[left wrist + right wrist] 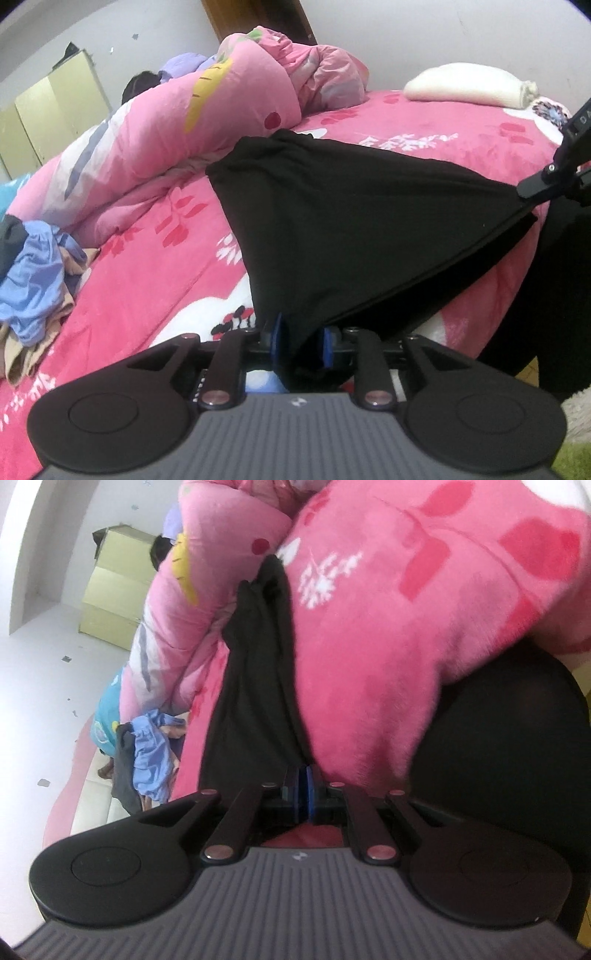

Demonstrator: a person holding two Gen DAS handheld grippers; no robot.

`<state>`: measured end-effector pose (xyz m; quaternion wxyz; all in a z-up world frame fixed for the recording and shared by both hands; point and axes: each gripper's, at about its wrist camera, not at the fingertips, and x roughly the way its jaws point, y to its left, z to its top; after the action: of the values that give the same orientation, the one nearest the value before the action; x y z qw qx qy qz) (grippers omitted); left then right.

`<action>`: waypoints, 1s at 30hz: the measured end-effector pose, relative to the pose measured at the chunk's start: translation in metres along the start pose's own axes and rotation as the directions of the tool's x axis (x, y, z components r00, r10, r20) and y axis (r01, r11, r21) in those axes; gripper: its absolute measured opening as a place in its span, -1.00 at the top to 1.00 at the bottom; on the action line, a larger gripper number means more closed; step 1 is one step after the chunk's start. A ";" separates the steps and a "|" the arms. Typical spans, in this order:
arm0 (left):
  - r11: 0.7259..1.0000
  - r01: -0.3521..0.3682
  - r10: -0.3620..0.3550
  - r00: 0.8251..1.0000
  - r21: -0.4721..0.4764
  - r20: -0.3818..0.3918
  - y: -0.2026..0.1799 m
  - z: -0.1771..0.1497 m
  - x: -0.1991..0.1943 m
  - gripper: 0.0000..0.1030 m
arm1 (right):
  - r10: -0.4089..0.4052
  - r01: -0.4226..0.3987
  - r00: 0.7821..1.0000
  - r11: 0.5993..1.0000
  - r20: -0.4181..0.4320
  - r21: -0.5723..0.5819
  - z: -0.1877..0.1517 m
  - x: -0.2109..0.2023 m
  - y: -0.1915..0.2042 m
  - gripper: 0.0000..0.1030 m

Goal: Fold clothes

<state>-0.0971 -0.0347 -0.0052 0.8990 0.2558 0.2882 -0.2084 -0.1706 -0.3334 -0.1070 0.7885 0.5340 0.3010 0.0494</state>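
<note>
While the loose blue and beige clothes pile [35, 280] waits at the bed's left edge, the left tool [301, 341] and right tool [532, 188] each pinch the black stretchy garment [351, 221], taut above the pink fleece bed [140, 280]; over-pulling could slip a corner free.

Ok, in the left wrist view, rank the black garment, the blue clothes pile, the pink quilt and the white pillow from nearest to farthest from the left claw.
1. Black garment: clamped in the left claw, spreading ahead.
2. Blue clothes pile: far left on the bed.
3. Pink quilt: bunched up behind, left of centre.
4. White pillow: far right, at the back of the bed.
</note>
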 end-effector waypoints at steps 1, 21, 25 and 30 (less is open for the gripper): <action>1.000 0.001 -0.001 1.000 0.002 -0.001 0.001 0.000 0.000 0.55 | 0.004 -0.004 1.000 1.000 0.000 0.005 -0.001 0.000 -0.001 0.94; 0.999 -0.035 0.034 0.999 -0.021 -0.036 0.011 -0.015 -0.017 0.57 | -0.010 0.009 1.000 1.000 -0.014 -0.022 -0.002 0.006 -0.008 0.94; 0.999 -0.020 0.019 0.999 -0.038 -0.042 0.015 -0.018 -0.020 0.57 | -0.012 0.012 1.000 1.000 -0.011 -0.018 -0.005 0.006 -0.006 0.94; 0.999 0.003 -0.005 0.998 -0.042 -0.062 0.017 -0.025 -0.024 0.55 | -0.007 0.007 1.000 1.000 -0.017 -0.015 -0.003 0.006 -0.005 0.94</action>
<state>-0.1163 -0.0018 -0.0024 0.8943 0.2429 0.3205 -0.1961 -0.1682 -0.3307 -0.1146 0.7902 0.5265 0.3090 0.0534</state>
